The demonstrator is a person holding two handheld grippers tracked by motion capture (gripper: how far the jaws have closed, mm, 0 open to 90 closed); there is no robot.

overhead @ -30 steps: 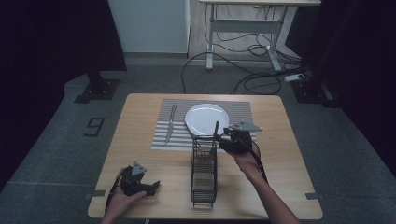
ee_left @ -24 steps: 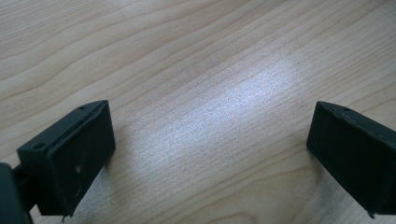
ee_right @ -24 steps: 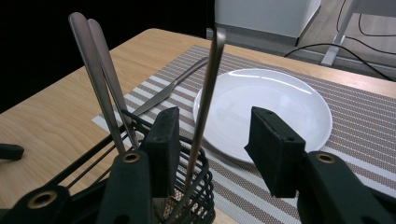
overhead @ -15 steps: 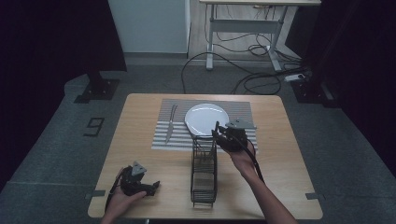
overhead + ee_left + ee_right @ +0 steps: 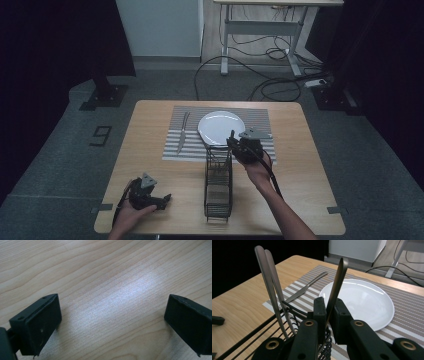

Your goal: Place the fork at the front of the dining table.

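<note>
Right tongs (image 5: 329, 308): just closing, now pinched on the upright utensil handle (image 5: 337, 285), one pad on each flat side, at the far end of the wire caddy (image 5: 218, 187). Left tongs (image 5: 112, 315): spread wide with nothing between, low over bare wood at about 8 o'clock from the caddy, well apart from the work.

By size from here. Tabletop (image 5: 300, 200): pale wood, carrying everything. Striped placemat (image 5: 260, 120): across the far half, at 12 o'clock from the caddy. Caddy: long axis running 6 to 12, far end at the mat's near edge. White plate (image 5: 220, 125): empty, on the mat just beyond the caddy at 12 o'clock. Knife (image 5: 182, 132): on the mat at 9 o'clock of the plate, lying roughly 6 to 12. Two more handles (image 5: 268, 277): standing in the same caddy, at 9 o'clock of the gripped one in the right gripper view.

Gripped handle: long axis near vertical, top leaning slightly toward 1 o'clock, lower end hidden among the wires. Probably calls for a straight pull upward along that axis before any swing toward the mat at 12 o'clock. Right hand by far the nearer.
</note>
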